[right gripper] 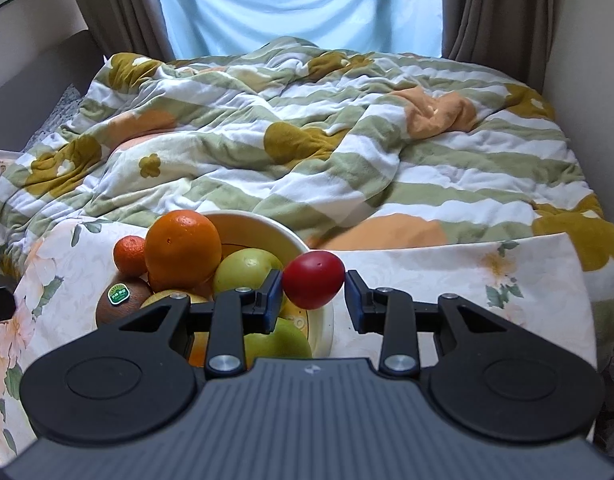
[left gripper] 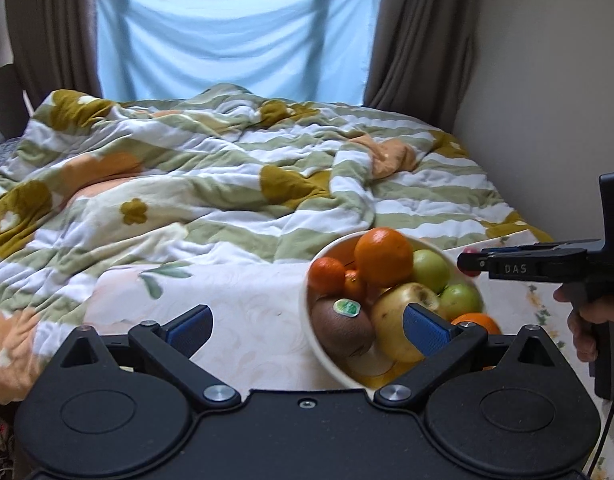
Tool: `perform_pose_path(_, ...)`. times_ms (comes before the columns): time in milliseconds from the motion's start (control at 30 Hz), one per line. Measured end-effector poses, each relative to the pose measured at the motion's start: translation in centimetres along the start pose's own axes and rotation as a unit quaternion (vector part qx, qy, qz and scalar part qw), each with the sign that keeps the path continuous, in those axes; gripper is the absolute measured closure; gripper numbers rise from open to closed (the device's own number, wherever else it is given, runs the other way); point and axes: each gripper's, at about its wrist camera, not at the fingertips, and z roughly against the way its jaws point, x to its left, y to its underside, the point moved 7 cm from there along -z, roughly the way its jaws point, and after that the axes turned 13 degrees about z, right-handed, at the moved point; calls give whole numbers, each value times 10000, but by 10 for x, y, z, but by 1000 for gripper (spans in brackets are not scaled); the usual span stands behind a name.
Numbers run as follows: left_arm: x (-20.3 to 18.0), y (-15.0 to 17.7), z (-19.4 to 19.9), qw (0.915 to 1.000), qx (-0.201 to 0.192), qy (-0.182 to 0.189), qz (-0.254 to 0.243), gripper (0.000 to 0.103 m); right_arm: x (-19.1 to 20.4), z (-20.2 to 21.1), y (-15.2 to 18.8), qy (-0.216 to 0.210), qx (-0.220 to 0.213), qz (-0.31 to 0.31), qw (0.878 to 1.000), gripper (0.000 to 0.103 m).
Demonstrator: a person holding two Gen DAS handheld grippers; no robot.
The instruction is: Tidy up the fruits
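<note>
Between the spread right gripper [right gripper: 313,294] fingers, the red fruit [right gripper: 313,279] lies crosswise; left gripper [left gripper: 307,326] wide.

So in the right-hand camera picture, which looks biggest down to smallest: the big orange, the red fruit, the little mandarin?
1. Big orange, clearly largest.
2. Red fruit, though it sits nearer the camera, between the right gripper fingers, so it may look bigger than it is.
3. Little mandarin, smallest.

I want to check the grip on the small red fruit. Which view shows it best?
The right wrist view: the red fruit sits whole between the open right gripper fingers. The left wrist view shows only a red sliver behind that gripper's tip.
</note>
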Motion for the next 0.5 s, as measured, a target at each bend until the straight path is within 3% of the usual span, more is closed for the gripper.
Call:
perform_pose_path(67,3,3,2,9999,-16,-96,24,0,1,-3,0,-9,-36,25,10000,53)
perform_pose_path(133,7,6,5,9998,-38,-213,30,0,2,-4,0,-55,-64,80,9999,47)
perform_pose_path(200,8,9,9,9996,-72,-274,34,0,4,-1,0,-9,-117,132,9998,25)
perform_pose_path(300,8,11,16,9994,-118,-327,88,0,6,10,0,4,-295,189,9994,3)
perform_pose_path(500,2,11,37,9989,-299,-332,164,0,9,32,3,3,-348,253,9991,1)
